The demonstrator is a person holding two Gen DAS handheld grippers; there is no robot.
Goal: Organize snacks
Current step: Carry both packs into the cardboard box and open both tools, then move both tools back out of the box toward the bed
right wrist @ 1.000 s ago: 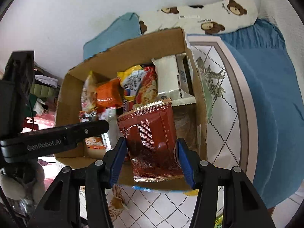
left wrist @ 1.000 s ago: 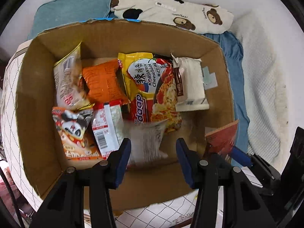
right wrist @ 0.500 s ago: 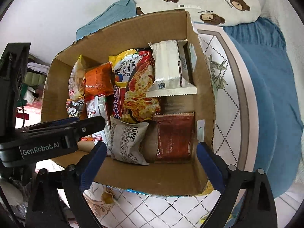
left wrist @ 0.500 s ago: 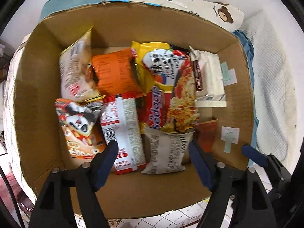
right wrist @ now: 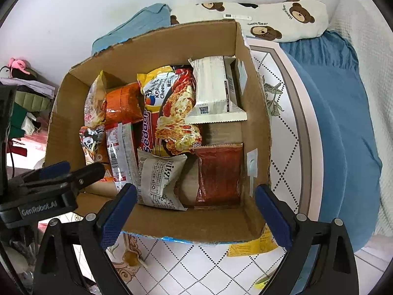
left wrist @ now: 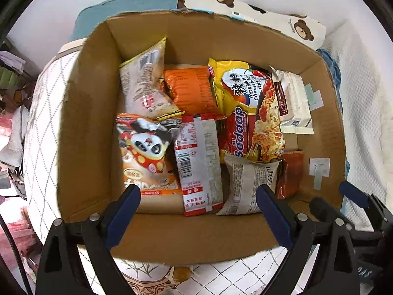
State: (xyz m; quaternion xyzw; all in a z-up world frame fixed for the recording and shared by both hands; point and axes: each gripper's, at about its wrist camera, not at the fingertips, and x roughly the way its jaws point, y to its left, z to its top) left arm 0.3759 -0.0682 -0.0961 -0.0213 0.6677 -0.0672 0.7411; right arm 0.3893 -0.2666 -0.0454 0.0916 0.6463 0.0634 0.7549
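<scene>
The left gripper [left wrist: 197, 198] has two matte black arms, each ending in a flat, deep-blue pad [left wrist: 124, 210], with a small round silver screw head near each pad and another farther back. The right gripper [right wrist: 194, 196] is built the same: black arms, textured blue pads [right wrist: 118, 212], silver screws. Seen side-on from the right wrist view, the left tool's black body carries pale lettering (it seems to read "GenRobot.AI", though slightly blurred).
</scene>
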